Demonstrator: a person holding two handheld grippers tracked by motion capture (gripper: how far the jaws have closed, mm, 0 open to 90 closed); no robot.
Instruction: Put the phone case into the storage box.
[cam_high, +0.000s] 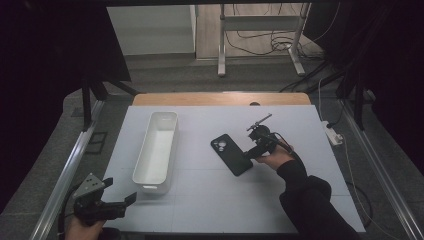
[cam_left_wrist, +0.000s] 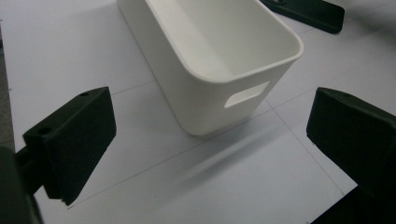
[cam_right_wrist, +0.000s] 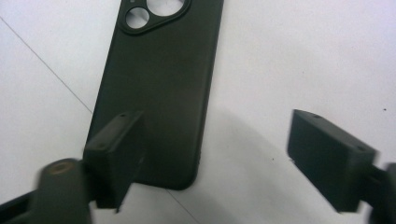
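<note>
The long white bin (cam_high: 156, 150) stands empty on the tabletop (cam_high: 210, 200). To its right lies a matte black phone case (cam_high: 231, 154), camera cutouts up, under the right gripper (cam_right_wrist: 205, 154), fingers spread wide. The left gripper (cam_left_wrist: 210, 144) gapes empty.

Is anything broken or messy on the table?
Nothing looks broken or spilled. The white bin stands upright and empty. The black phone case lies flat, camera holes up, at a slant to the table's edges. The right gripper is open over its near end.

Both grippers (cam_high: 117, 199) (cam_high: 248, 155) agape (jaws apart)
</note>
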